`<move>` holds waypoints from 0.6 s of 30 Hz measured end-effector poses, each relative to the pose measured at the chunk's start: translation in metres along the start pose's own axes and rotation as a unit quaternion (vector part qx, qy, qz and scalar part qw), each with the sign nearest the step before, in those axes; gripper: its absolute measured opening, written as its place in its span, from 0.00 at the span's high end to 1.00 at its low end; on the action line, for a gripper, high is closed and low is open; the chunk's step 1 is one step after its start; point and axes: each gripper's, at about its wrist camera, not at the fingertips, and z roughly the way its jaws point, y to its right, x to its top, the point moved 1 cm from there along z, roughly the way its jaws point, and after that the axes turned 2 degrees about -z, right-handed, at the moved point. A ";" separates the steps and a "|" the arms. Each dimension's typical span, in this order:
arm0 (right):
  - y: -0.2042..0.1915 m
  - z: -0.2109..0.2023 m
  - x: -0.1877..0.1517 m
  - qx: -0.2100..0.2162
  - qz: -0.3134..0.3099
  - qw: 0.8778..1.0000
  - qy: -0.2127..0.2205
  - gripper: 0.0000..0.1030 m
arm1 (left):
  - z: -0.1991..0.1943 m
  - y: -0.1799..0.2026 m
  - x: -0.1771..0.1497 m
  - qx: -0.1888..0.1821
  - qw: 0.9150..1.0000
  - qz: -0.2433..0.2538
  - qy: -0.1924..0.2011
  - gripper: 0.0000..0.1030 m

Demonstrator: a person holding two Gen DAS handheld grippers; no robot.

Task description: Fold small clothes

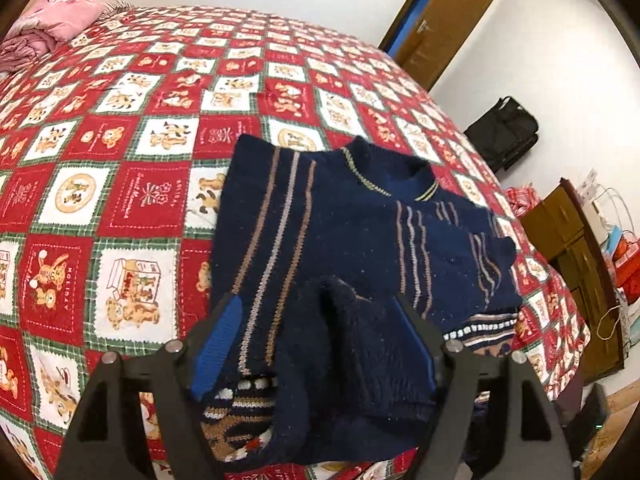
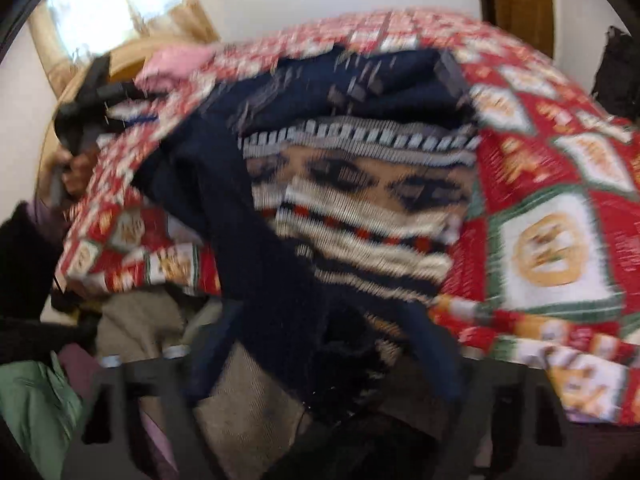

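A navy knitted sweater [image 1: 352,220] with tan stripes and a patterned hem lies on the red teddy-bear quilt [image 1: 140,120], near its front edge. My left gripper [image 1: 320,340] hangs just above the sweater's near part. Its blue-padded fingers [image 1: 224,332] stand wide apart, and a navy sleeve lies loose between them. The right wrist view is blurred. There my right gripper [image 2: 332,344] is low at the bed's edge, its jaws apart. A dark fold of the sweater [image 2: 360,200] hangs between them, with a gap on the left side.
Pink bedding [image 1: 52,24] lies at the bed's far left corner. Right of the bed are a brown door [image 1: 440,20], a black bag [image 1: 504,132] and a wooden cabinet [image 1: 572,248]. Beige trousers [image 2: 248,400] show below the bed edge.
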 end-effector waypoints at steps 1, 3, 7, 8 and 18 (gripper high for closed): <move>-0.001 0.007 -0.003 -0.003 -0.001 1.000 -0.015 0.47 | -0.003 0.000 -0.001 0.000 1.000 0.005 0.002 0.24; -0.001 0.024 -0.010 0.003 -0.002 0.999 -0.052 0.60 | -0.008 0.002 -0.004 0.006 1.000 0.019 0.009 0.24; -0.009 0.028 -0.012 -0.008 -0.026 0.998 -0.061 0.91 | -0.023 0.004 -0.011 0.030 0.998 0.055 0.023 0.24; -0.012 0.022 -0.007 -0.015 -0.038 0.998 -0.052 0.91 | -0.025 0.005 -0.013 0.042 0.997 0.066 0.027 0.24; 0.028 -0.060 0.138 -0.118 -0.018 0.985 0.121 0.92 | -0.057 0.007 0.011 0.082 0.985 0.129 0.084 0.17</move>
